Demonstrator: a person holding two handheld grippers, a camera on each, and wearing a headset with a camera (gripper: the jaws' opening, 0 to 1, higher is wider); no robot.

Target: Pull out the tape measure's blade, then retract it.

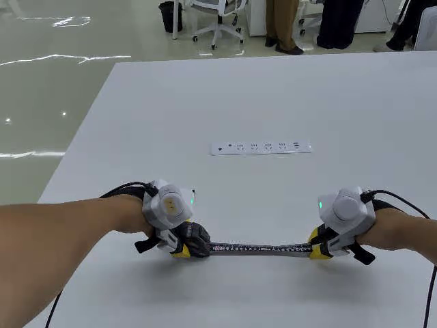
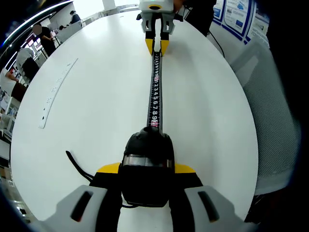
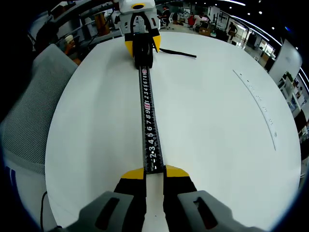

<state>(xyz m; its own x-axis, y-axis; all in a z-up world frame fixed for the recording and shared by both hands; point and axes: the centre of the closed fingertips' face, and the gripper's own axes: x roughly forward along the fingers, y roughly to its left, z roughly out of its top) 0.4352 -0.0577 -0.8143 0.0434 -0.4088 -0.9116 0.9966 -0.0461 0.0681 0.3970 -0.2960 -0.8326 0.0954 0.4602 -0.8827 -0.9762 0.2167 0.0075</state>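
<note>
Currently L gripper (image 1: 183, 246) jaws are clamped round the black tape measure case (image 2: 147, 159), low on the white table (image 1: 273, 96) near its front edge. R gripper (image 3: 154, 173) jaws are pinched nearly together on the blade (image 3: 147, 116) tip. Blade is stretched straight btwn the two, numbers up; can't tell if it touches the table. Black wrist strap (image 2: 77, 164) lies beside the case. White power strip (image 1: 261, 147) sits well apart behind, roughly parallel to blade. Office chair (image 1: 218, 17) and ppl's legs (image 1: 283, 27) are past the far edge.

The end of the blade (image 3: 148, 121) is hidden between the right tongs (image 3: 154, 170).
</note>
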